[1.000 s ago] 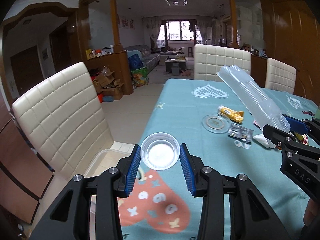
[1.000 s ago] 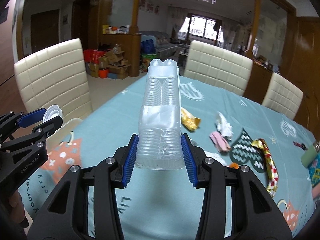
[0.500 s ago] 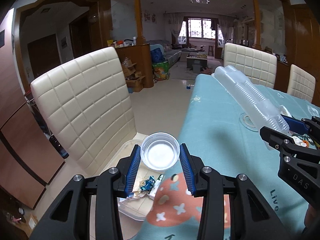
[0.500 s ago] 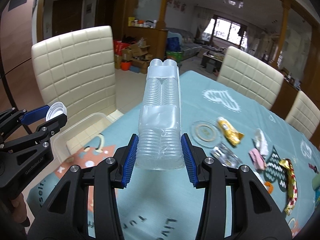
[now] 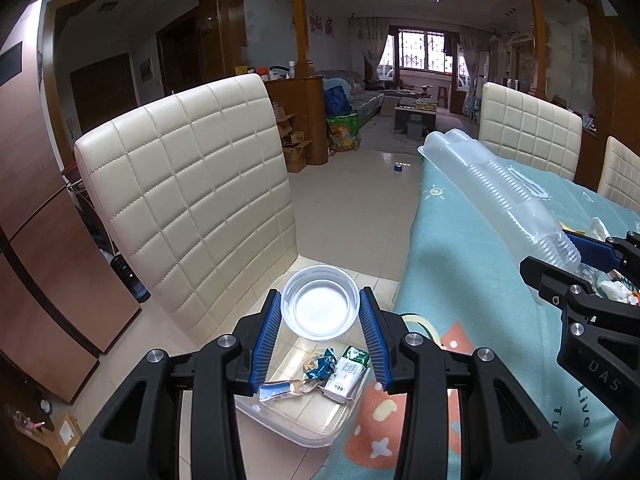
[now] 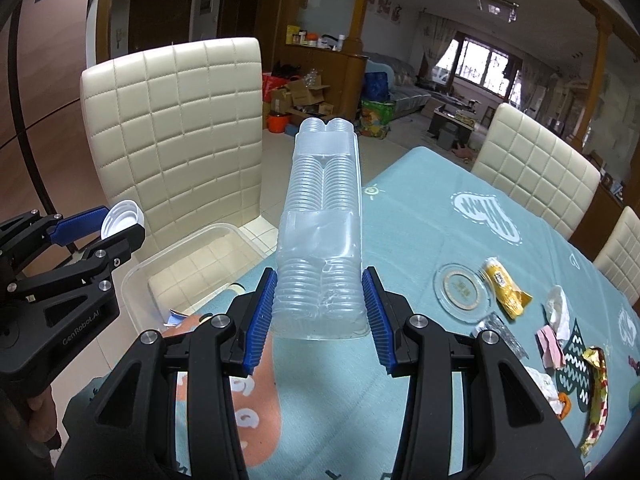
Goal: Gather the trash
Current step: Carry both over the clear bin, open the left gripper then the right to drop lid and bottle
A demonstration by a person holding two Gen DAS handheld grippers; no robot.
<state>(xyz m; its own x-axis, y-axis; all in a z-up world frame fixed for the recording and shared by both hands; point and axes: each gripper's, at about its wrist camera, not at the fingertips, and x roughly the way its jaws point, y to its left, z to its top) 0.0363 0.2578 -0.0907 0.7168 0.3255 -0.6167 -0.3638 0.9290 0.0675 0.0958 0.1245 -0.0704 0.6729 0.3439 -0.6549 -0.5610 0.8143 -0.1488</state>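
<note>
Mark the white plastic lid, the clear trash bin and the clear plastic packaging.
white plastic lid (image 5: 320, 306): left wrist view, inner face.
clear trash bin (image 6: 188, 260): right wrist view, bare floor.
clear plastic packaging (image 6: 320, 240): right wrist view, middle of top face.

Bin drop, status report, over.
Left gripper shut on lid, over bin. Right gripper shut on cup pack, above table edge. Wrappers already in bin; nothing blocking.

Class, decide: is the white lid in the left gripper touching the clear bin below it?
Apart. In the right wrist view, the white lid sits in the left gripper jaws, above the clear bin, with chair showing between.
</note>
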